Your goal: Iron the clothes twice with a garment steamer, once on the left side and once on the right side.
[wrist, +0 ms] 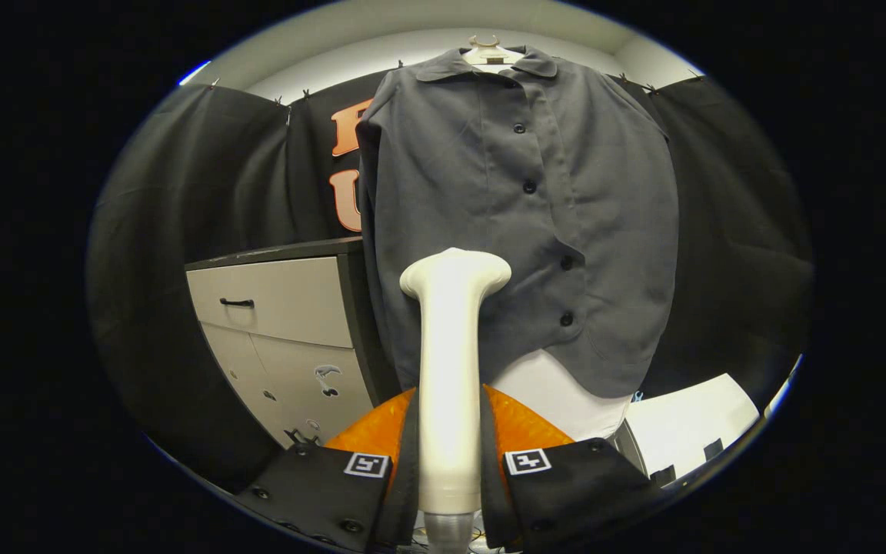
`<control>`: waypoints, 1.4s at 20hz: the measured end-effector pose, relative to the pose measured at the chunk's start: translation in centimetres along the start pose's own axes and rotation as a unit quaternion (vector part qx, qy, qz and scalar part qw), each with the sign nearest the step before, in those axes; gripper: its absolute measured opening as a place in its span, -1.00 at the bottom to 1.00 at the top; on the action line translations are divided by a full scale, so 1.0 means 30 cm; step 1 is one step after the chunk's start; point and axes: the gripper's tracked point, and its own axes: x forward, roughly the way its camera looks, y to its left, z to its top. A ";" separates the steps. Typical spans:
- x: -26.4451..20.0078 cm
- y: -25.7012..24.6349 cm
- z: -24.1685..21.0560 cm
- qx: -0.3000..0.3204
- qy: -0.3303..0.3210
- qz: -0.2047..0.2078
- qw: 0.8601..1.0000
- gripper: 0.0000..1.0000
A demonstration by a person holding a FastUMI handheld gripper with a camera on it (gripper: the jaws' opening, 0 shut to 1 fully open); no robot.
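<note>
The garment steamer (451, 369) stands upright between the fingers, its white handle rising straight up from them and its broad head sitting right in front of the lower half of the shirt (520, 223). The gripper (449, 454) is clamped on that handle, one finger pressed against each side of it, so the grasp is firm on the steamer. The steamer's head overlaps the shirt's left panel from this angle, just to one side of the button line; whether the head actually touches the cloth cannot be told here. The shirt itself is dark grey, buttoned down the front, collar at the top, and it hangs on a pale hanger (491, 52) beyond the fingers, filling the middle of the scene. Under its curved hem a white surface (558, 396) peeks out. Off to one side, behind the shirt's edge, there's a cream cabinet (281, 308) with a dark top, a black drawer handle (236, 302) on its upper drawer and lower doors below. On the other side, low down and past the finger, sits a white box-like object (689, 427). Black cloth (181, 200) drapes all around the back.
</note>
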 end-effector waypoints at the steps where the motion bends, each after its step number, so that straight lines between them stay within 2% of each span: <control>1: 0.000 -0.003 -0.010 -0.002 0.003 -0.001 1.000 -0.18; 5: -0.020 -0.008 -0.002 -0.001 0.003 -0.005 1.000 -0.18; 8: -0.074 -0.023 0.060 -0.011 -0.022 -0.012 1.000 -0.18; 14: -0.228 -0.091 0.336 -0.006 -0.098 -0.020 0.995 -0.19; 17: -0.279 -0.163 0.484 -0.012 -0.137 -0.043 0.990 -0.19; 24: -0.296 -0.362 0.712 -0.003 -0.183 -0.081 0.980 -0.18; 28: -0.264 -0.428 0.802 -0.003 -0.193 -0.079 0.978 -0.19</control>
